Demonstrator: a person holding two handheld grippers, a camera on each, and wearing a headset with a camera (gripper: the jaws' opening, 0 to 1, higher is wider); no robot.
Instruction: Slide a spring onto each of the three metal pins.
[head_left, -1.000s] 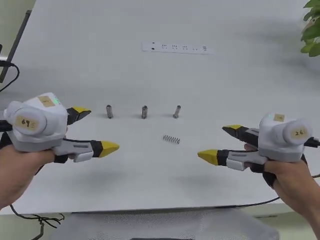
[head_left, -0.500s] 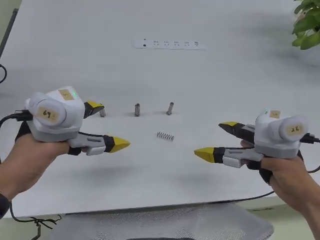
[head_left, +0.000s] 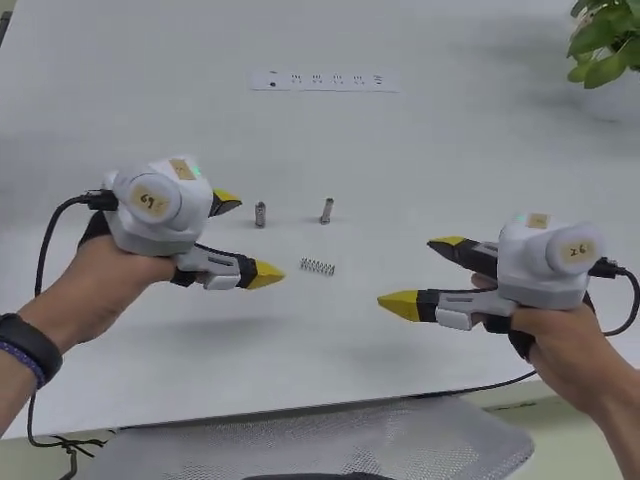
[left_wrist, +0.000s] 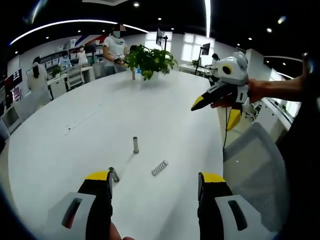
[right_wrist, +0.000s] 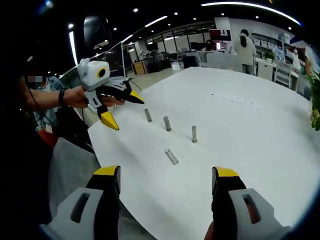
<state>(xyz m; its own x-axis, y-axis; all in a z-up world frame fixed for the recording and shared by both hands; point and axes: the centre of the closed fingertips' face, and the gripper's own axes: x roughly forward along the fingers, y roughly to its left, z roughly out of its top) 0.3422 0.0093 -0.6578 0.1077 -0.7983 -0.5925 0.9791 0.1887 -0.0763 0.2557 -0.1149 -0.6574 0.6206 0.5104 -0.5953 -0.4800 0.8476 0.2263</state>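
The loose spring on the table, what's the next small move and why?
Probably lower the left gripper over the spring and close on it. It lies flat on the table, in front of the pins, and that gripper is open, empty, with one tip close beside it.

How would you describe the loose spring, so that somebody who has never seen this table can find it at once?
Look at the white table and find the short row of metal pins on it. Just in front of that row, on the person's side, lies the spring. It is the only small coil lying flat; the pins stand upright.
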